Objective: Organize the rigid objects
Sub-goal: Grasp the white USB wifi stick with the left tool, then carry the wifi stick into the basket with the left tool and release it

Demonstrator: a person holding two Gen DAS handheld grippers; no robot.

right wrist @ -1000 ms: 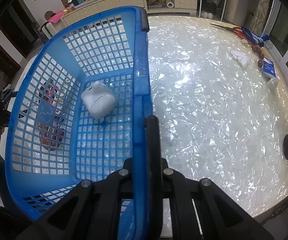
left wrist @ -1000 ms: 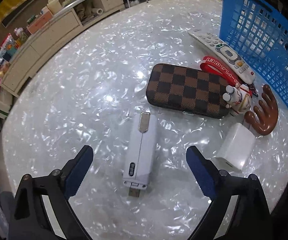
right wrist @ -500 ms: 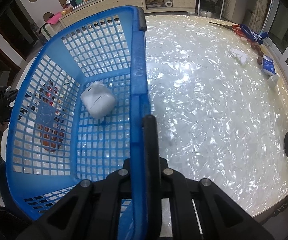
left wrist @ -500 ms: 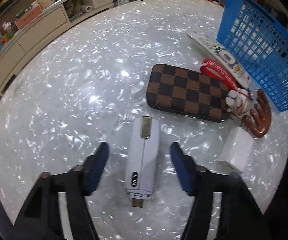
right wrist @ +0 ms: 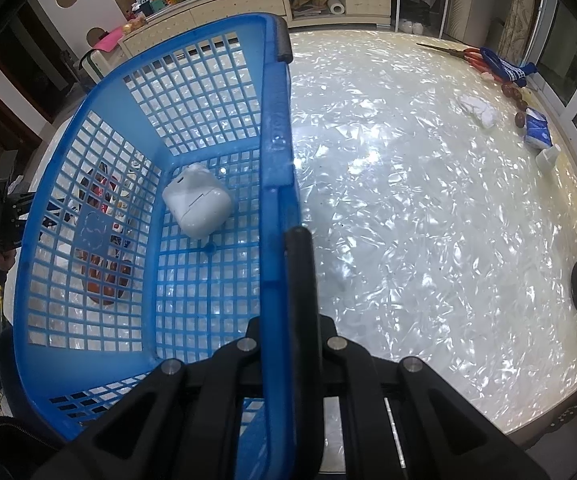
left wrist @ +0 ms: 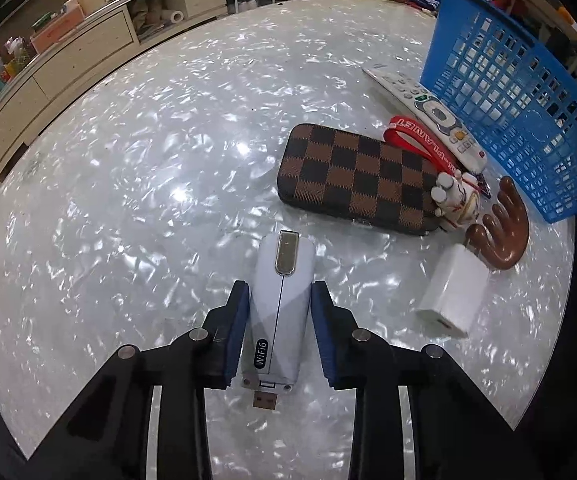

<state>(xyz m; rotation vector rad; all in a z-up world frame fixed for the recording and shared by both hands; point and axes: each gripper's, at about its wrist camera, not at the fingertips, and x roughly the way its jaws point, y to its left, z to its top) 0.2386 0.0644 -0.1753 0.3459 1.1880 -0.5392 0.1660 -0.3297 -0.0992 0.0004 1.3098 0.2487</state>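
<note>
Now closing: left gripper (left wrist: 279, 328) around dongle (left wrist: 278, 308) on table (left wrist: 128, 200), long axis toward 12 o'clock, basket (left wrist: 528, 120) at 2; right gripper (right wrist: 284, 280) clamped on basket rim.

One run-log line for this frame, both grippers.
left gripper: closing around WiFi dongle on table | right gripper: shut on blue basket rim | basket holds: earbud case

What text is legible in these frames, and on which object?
"WiFi6": on the white USB dongle, near its plug end.
"PLANET" (start hidden or unclear): white letters on the red strap.
Remote control button labels: too small to read.
Blue basket rim embossing: not legible.
</note>
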